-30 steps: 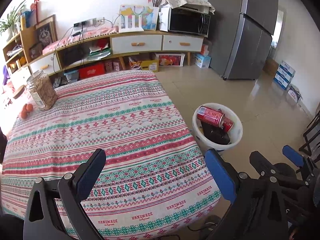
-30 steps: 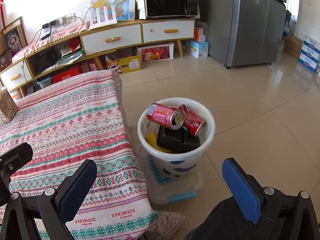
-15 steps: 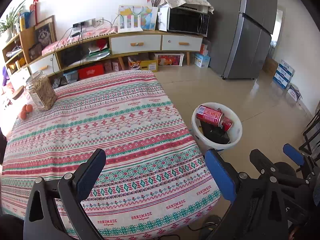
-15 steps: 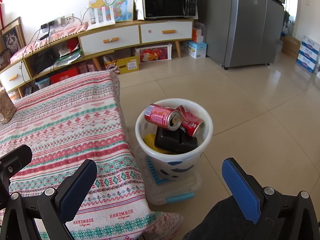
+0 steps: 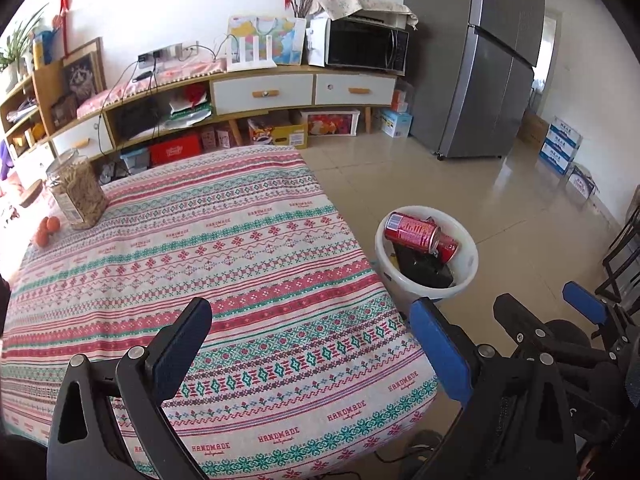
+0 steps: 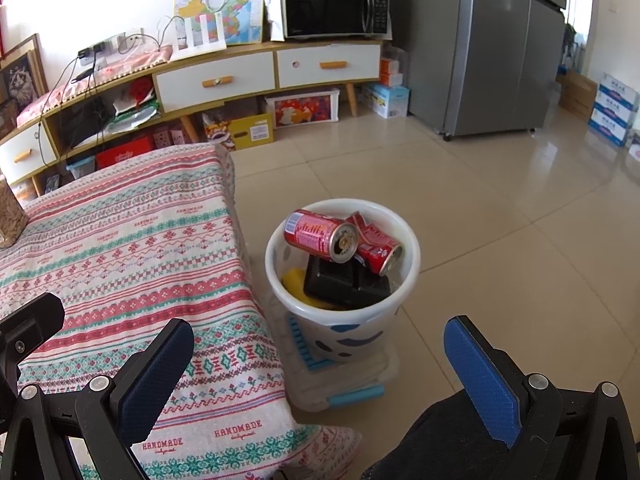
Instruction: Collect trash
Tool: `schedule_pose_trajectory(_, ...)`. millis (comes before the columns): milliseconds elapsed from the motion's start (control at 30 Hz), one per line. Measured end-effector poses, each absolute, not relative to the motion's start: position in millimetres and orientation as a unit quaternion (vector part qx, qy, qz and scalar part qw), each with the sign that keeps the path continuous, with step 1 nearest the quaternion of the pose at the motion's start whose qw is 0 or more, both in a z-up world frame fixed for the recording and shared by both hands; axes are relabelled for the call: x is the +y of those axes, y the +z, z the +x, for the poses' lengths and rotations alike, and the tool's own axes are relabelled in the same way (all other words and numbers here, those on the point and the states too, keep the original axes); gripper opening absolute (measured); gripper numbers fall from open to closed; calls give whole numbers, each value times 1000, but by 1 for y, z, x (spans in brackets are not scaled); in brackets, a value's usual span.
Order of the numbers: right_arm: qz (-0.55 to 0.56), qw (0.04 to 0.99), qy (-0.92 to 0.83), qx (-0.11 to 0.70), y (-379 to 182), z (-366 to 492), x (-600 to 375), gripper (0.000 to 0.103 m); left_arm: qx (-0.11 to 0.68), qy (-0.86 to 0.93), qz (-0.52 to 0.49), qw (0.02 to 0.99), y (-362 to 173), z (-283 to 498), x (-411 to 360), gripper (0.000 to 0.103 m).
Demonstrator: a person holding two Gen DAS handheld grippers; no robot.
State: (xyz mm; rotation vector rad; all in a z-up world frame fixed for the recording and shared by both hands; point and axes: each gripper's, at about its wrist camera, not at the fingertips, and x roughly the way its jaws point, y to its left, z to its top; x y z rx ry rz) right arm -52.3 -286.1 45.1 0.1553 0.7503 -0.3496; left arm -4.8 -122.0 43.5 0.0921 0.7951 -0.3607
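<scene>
White plastic is forming the bin (image 6: 344,332) that is standing on the floor just beside the corner of the tabletop (image 5: 200,248), which is wearing a striped red, green and white patterned cloth. Inside the bin, two red cans are lying on their sides at the top: the larger can (image 6: 320,234) is resting across the rim side nearest the tabletop, and the crushed can (image 6: 376,250) is leaning against it on the side away from the tabletop. Under the cans a black box (image 6: 346,284) is sitting, with something yellow (image 6: 294,282) showing beside it. The bin is standing on a clear lidded container (image 6: 348,384) with a blue handle.

Nearer the camera than the bin, the left claw (image 5: 312,352) is hanging over the near edge of the tabletop, its fingers spread wide and gripping nothing. The right claw (image 6: 320,376) is hovering over the floor in front of the bin, likewise spread wide and empty.

At the far corner of the tabletop, well apart from the bin, a glass jar (image 5: 76,188) is standing with oranges (image 5: 47,229) beside it.
</scene>
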Motion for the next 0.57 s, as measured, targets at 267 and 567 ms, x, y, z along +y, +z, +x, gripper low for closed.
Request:
schedule_pose_trajectory(267, 76, 911, -170, 368, 43, -52, -288, 103, 385, -183, 40, 904, 45, -5, -123, 101)
schedule_pose_trajectory(567, 76, 911, -171, 368, 43, -52, -288, 103, 384, -188, 40, 903, 45, -5, -123, 101)
